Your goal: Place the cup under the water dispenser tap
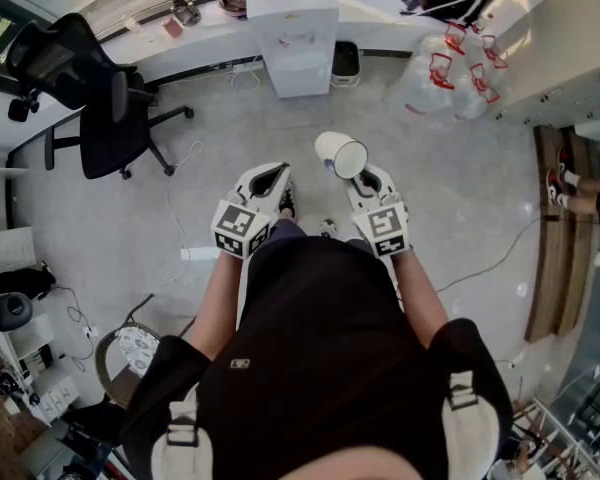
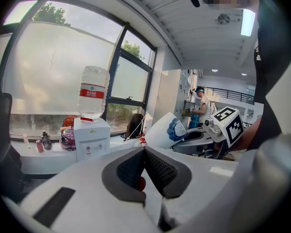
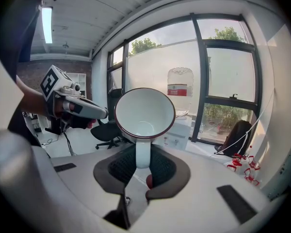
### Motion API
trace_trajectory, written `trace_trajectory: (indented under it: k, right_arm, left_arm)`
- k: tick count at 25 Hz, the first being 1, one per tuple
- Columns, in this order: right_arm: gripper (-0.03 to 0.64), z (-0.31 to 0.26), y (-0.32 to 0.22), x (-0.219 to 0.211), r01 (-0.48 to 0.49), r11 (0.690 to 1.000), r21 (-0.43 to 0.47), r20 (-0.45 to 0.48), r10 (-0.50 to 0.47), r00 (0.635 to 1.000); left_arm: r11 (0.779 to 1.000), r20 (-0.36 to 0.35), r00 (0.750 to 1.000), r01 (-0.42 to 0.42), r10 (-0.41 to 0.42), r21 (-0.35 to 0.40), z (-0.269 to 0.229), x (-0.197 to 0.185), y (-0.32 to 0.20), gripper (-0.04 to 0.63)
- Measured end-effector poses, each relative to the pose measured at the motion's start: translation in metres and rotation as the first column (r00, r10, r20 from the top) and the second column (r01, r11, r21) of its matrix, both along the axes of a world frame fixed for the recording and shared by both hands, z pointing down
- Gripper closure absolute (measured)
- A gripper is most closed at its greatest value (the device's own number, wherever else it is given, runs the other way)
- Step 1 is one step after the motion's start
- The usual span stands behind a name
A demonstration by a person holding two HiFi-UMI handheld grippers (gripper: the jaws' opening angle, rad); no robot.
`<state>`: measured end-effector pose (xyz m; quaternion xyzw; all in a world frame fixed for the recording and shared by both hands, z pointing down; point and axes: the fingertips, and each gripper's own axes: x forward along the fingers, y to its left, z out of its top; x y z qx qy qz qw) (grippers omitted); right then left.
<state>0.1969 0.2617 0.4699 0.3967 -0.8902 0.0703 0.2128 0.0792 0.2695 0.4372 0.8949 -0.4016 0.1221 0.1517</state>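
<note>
Gripping cup [image 1: 340, 153] by handle, right gripper [image 1: 363, 178] carries it mid-frame, mouth facing back along jaws. Water dispenser [image 1: 298, 28] well apart, top centre, straight ahead. Left gripper [image 1: 278, 180] closed, empty.

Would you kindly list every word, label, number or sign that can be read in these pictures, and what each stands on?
No text here can be read outright.
Red label on the water bottle: print too small and blurred to read.
Blue print on the cup: a design, with no legible words.
The marker cubes: black-and-white square patterns, no words or numbers.
</note>
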Motion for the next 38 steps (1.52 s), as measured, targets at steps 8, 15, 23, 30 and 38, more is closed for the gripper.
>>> trace_trajectory:
  k: [8, 15, 23, 30, 38]
  right_arm:
    - [0.569, -0.003, -0.028, -0.028, -0.012, 1.000, -0.018, -0.016, 0.012, 1.000]
    - [0.569, -0.005, -0.057, -0.056, -0.002, 1.000, -0.004, -0.017, 0.002, 1.000]
    - [0.569, -0.010, -0.091, -0.075, -0.015, 1.000, 0.015, -0.009, 0.015, 1.000]
    - [0.571, -0.011, -0.117, -0.085, -0.039, 0.999, 0.004, -0.014, 0.039, 0.999]
    - [0.571, -0.007, -0.139, -0.098, -0.074, 0.997, 0.005, -0.029, 0.074, 0.997]
  left_arm:
    - [1.000, -0.006, 1.000, -0.005, 0.005, -0.005, 0.000, -0.030, -0.032, 0.601]
    - [1.000, -0.019, 1.000, -0.025, 0.025, -0.010, -0.001, -0.048, -0.062, 0.601]
    - [0.999, -0.019, 0.999, -0.049, 0.049, 0.003, -0.005, -0.064, -0.102, 0.601]
    - [0.997, -0.025, 0.997, -0.073, 0.073, 0.001, -0.002, -0.075, -0.131, 0.601]
    - [0.994, -0.020, 0.994, -0.111, 0.112, 0.011, 0.002, -0.091, -0.160, 0.601]
